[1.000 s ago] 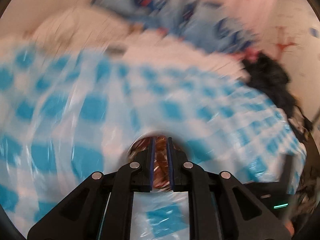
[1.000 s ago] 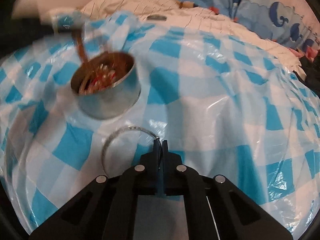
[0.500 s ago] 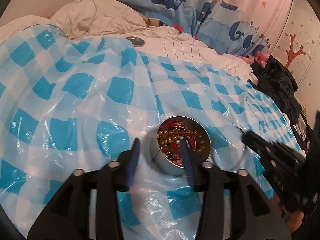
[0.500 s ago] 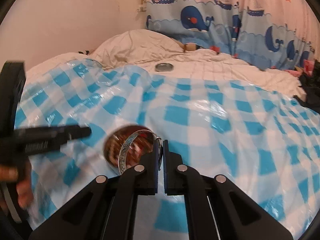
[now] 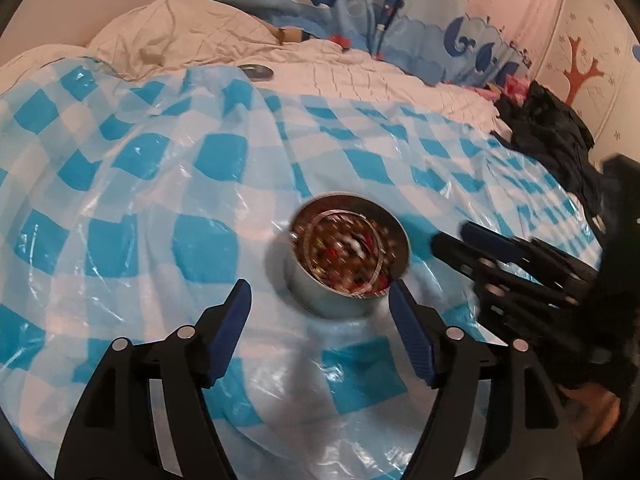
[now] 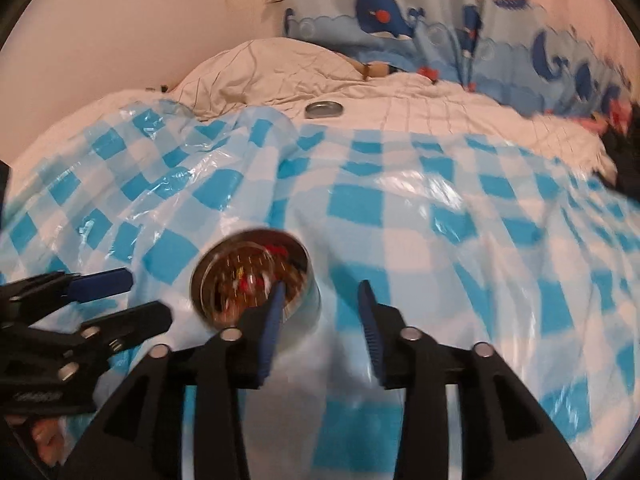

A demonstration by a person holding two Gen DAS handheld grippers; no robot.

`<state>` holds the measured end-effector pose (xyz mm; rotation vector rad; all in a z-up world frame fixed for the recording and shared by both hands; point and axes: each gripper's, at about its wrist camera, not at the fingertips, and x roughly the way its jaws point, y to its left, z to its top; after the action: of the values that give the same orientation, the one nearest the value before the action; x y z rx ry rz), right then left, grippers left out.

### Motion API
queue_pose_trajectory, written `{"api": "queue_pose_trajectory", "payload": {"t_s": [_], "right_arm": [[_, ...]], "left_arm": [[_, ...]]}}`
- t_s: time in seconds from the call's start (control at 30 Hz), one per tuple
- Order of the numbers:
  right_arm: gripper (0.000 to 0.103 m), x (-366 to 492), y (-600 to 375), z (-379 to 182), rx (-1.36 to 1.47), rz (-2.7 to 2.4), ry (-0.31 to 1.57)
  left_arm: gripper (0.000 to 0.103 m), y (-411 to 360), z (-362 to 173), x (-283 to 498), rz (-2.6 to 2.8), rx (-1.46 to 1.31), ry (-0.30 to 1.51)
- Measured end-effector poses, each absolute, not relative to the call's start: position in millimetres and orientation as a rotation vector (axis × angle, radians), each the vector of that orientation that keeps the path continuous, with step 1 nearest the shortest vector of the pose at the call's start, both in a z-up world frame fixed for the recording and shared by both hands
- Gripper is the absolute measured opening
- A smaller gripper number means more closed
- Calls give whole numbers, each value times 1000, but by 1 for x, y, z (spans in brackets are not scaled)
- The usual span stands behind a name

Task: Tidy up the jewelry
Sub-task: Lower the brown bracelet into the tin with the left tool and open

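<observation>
A round metal tin (image 5: 320, 300) stands on the blue-and-white checked plastic sheet (image 5: 120, 160), filled with brown beads and red pieces. A thin silver bangle (image 5: 374, 240) lies blurred on top of the contents. My left gripper (image 5: 318, 286) hangs just in front of the tin, its jaws opening wide, nothing pressed between them. In the right wrist view the tin (image 6: 304, 304) sits left of centre. My right gripper (image 6: 322, 286) is beside it, jaws opening and empty, its left finger overlapping the rim. Each gripper shows in the other's view: right gripper (image 5: 452, 240), left gripper (image 6: 136, 298).
The tin's lid (image 5: 256, 71) lies on the white quilt (image 5: 400, 80) behind the sheet. A heap of black clothes (image 5: 548, 136) sits at the right edge of the bed. A whale-print curtain (image 6: 384, 12) hangs at the back. A hand (image 5: 592, 412) shows at lower right.
The left gripper let the brown bead strand go into the tin, opened and drew back. The right gripper lifted the silver bangle over the tin and opened; the bangle now lies inside.
</observation>
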<state>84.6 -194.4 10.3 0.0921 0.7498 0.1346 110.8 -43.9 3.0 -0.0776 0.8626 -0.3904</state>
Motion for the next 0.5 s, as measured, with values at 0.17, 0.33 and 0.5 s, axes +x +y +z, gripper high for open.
{"api": "queue_pose_trajectory", "payload": {"t_s": [0.17,0.33,0.5], "right_arm": [[56,39,-221,-1,186,86,761],[59,37,-229,-12,205,33,802],[68,35,-229,-16,158,-35,781]], "left_arm": [[75,-60,-15,91,-381,-76,880],[82,-71,-38,81,-314,-34,912],[87,-77,-41,83,-256,-71,936]]}}
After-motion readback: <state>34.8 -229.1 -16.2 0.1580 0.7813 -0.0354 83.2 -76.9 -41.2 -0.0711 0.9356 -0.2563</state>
